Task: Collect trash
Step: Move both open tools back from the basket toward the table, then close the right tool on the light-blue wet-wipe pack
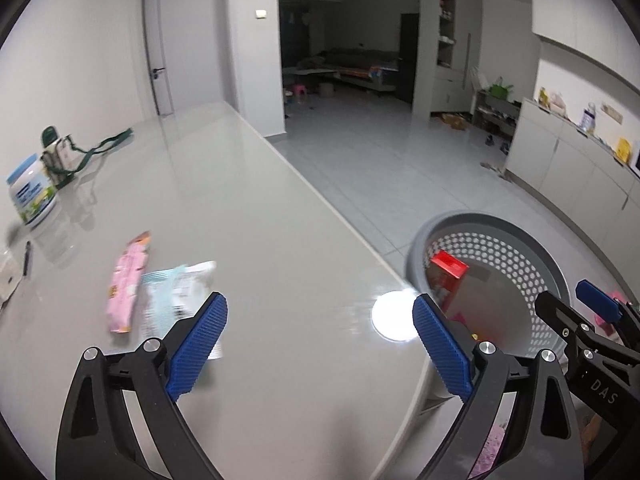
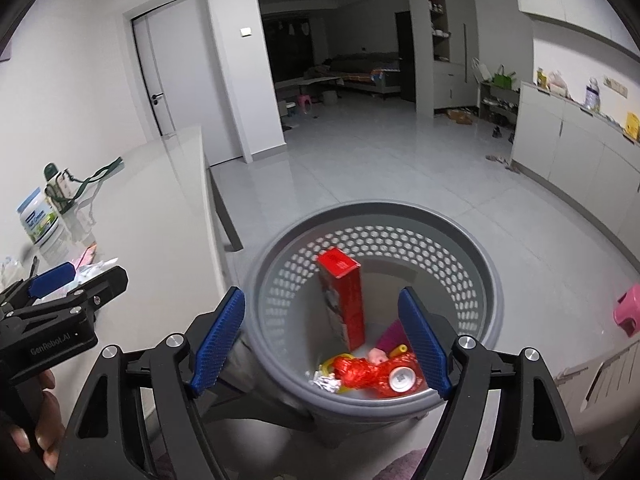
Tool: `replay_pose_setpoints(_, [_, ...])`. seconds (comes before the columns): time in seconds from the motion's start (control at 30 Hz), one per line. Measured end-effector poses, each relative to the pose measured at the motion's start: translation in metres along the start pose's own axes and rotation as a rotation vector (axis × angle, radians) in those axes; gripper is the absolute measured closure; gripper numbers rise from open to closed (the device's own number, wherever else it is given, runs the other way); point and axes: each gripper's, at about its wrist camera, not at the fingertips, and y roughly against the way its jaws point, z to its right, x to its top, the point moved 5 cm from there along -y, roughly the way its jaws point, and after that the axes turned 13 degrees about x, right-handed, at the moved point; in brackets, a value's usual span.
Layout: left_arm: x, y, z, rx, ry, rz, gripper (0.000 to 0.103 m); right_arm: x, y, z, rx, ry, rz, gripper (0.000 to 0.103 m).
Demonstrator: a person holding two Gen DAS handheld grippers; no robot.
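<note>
Nearest the lens, the left gripper (image 1: pixel 320 332) hangs over the pale table (image 1: pixel 260 208) close to its right-hand edge, its blue-padded jaws spread wide with nothing between them. Beyond that edge, the right gripper (image 2: pixel 322 338) is poised above the grey perforated basket (image 2: pixel 472 240) standing on the tiled floor (image 2: pixel 400 168), its jaws likewise wide apart and empty; a hand (image 2: pixel 44 420) grips the other tool's handle at the lower left of that view.

Inside the basket, a red box (image 2: pixel 344 300) stands on end, leaning against the wall. At the bottom lie a crumpled red wrapper (image 2: pixel 368 372), a can (image 2: pixel 402 378) showing its silver top, a crushed bit of foil (image 2: pixel 324 382) and some yellow scraps.

Trash on the table sits toward its near left part, just beyond the left gripper's left finger: a pale blue and white packet (image 1: pixel 176 292), and touching it on the left, a pink packet (image 1: pixel 126 284) lying lengthwise. Farther back along the table's left edge stand a white tub with a blue lid (image 1: pixel 30 190) and a small bag with a green strap (image 1: pixel 62 152) trailing across the surface. A dark pen (image 1: pixel 27 258) lies at the far left edge.
</note>
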Motion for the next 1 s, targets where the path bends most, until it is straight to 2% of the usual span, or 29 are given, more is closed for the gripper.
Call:
replay_pose_setpoints(0.43, [-0.021,0.015,-0.1,0.136,0.102,0.024,0.009,-0.008,-0.02,-0.096,0.124,0.139,-0.041,0.027])
replay_pose_setpoints(0.77, [-0.043,0.005,-0.188,0.241,0.206,-0.015,0.009,-0.007,-0.058,-0.172,0.246,0.215,-0.109,0.027])
replay_pose_setpoints(1.0, [-0.057,-0.004,-0.229,0.288,0.275,-0.043,0.009,0.001,-0.092,-0.219,0.297,0.241,-0.18,0.027])
